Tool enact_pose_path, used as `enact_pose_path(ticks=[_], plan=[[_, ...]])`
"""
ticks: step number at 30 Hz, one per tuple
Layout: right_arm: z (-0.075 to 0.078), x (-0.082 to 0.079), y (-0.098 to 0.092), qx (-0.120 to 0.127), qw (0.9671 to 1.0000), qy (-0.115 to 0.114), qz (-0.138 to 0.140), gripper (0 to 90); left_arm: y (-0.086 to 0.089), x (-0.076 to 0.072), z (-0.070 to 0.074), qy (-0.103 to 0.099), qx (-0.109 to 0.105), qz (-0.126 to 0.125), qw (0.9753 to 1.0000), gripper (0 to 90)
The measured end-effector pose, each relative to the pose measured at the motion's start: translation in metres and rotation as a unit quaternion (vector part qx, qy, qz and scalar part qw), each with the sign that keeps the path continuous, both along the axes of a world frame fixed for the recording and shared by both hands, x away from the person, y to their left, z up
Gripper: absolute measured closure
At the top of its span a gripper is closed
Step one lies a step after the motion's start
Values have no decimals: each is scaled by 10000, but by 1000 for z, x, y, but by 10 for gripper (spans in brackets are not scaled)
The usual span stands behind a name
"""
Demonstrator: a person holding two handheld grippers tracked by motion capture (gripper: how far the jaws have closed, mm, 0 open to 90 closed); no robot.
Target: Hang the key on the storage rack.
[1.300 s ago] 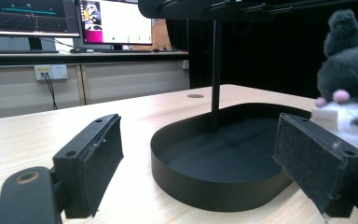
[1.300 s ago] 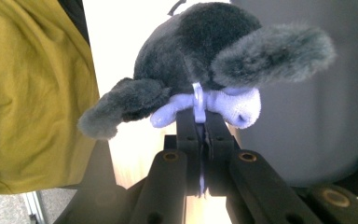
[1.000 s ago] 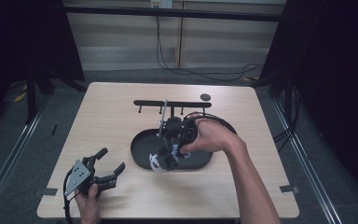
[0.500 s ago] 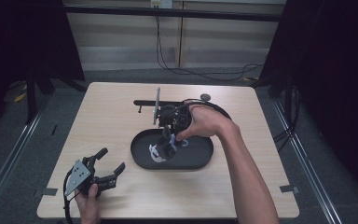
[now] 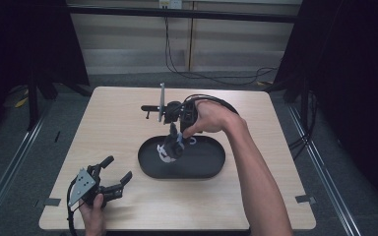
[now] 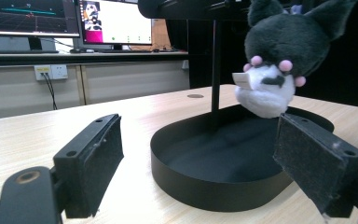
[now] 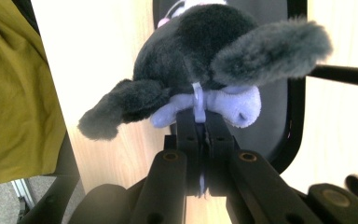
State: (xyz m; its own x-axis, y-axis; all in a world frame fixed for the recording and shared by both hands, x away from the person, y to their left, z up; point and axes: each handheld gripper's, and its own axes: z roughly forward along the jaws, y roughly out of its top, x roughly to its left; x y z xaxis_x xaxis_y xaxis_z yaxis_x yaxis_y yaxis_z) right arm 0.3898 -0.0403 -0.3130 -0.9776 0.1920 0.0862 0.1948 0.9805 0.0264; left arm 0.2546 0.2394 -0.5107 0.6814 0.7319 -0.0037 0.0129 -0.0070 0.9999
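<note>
Two claws at work: my right gripper (image 5: 173, 132) is pinching the plush toy (image 5: 170, 147) by its thin loop (image 7: 196, 100) above the black tray (image 5: 204, 164); the loop slipping could be dropping it. My left gripper (image 5: 114, 174) is resting spread.

I count one plush toy (image 5: 171, 146), one black oval tray (image 5: 197, 166), one black hanging stand (image 5: 162, 106) at twelve o'clock, one desk (image 5: 108, 123), and my two tools: left (image 5: 112, 177), right (image 5: 173, 141).
</note>
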Motion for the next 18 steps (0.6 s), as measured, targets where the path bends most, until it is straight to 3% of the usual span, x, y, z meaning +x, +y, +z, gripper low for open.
enact_pose_path(ticks=[2, 7, 12, 18], plan=[[-2, 6, 1, 21, 10000, -10, -17, 871, -1, -1, 0, 29, -91, 36, 9999, 153], [-3, 18, 1, -63, 9999, -27, -87, 872, 0, 0, 0, 18, -29, 32, 10000, 153], [-1, 26, 2, 6, 9999, -41, -102, 871, 0, 0, 0, 2, -19, 48, 10000, 153], [2, 31, 3, -141, 9997, -104, -153, 871, 0, 0, 0, 4, -20, 46, 10000, 153]])
